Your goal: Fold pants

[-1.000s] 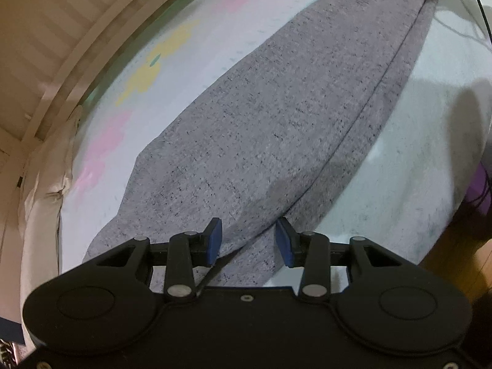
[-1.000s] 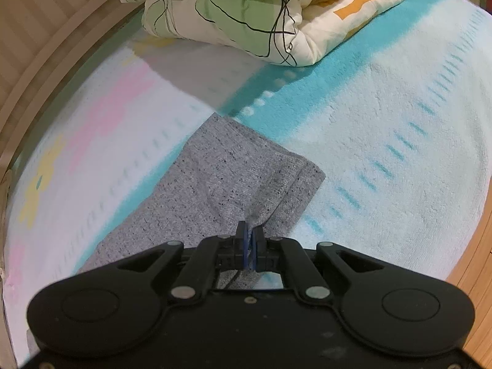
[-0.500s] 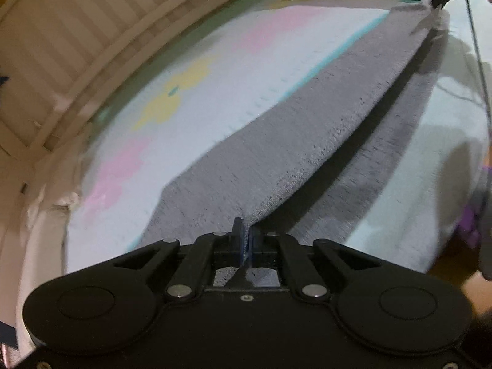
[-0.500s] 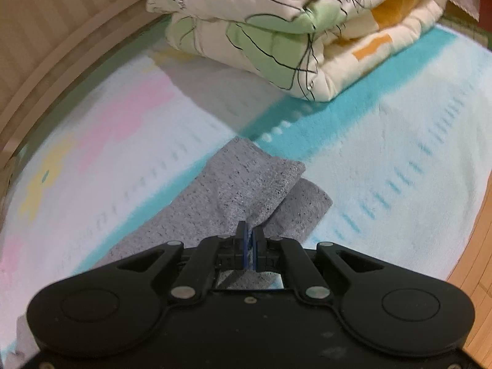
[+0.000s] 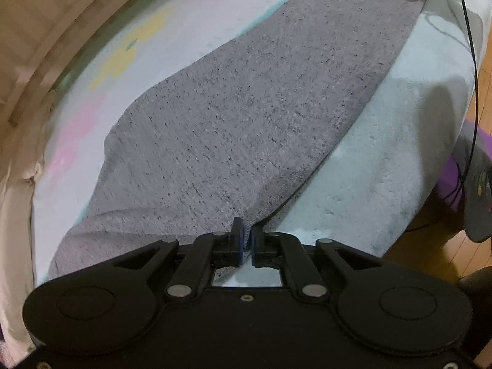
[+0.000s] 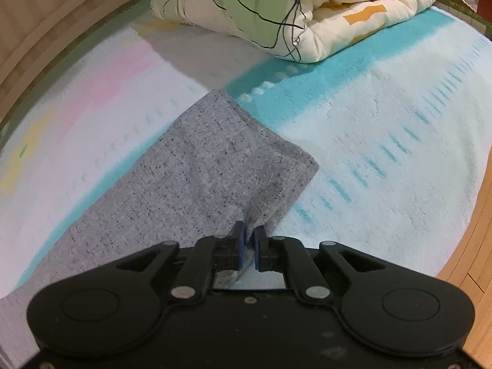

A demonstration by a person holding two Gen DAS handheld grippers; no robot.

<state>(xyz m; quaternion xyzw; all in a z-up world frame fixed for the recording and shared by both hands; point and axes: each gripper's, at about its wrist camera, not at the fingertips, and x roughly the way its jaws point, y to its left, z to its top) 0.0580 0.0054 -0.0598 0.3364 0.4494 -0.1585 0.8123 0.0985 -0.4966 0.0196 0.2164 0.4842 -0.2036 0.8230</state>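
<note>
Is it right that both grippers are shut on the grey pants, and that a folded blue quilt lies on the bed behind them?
Not quite. The quilt is cream with green and orange patches, as the right wrist view shows. The rest holds: the left gripper and the right gripper are each shut on the grey pants.

The pants (image 5: 246,117) are laid on the blanket (image 5: 384,169), running from the lower left of the left wrist frame to its upper right. In the right wrist frame, the pants (image 6: 196,178) are spread from lower left to centre, with a folded quilt (image 6: 292,9) placed behind them at the top
</note>
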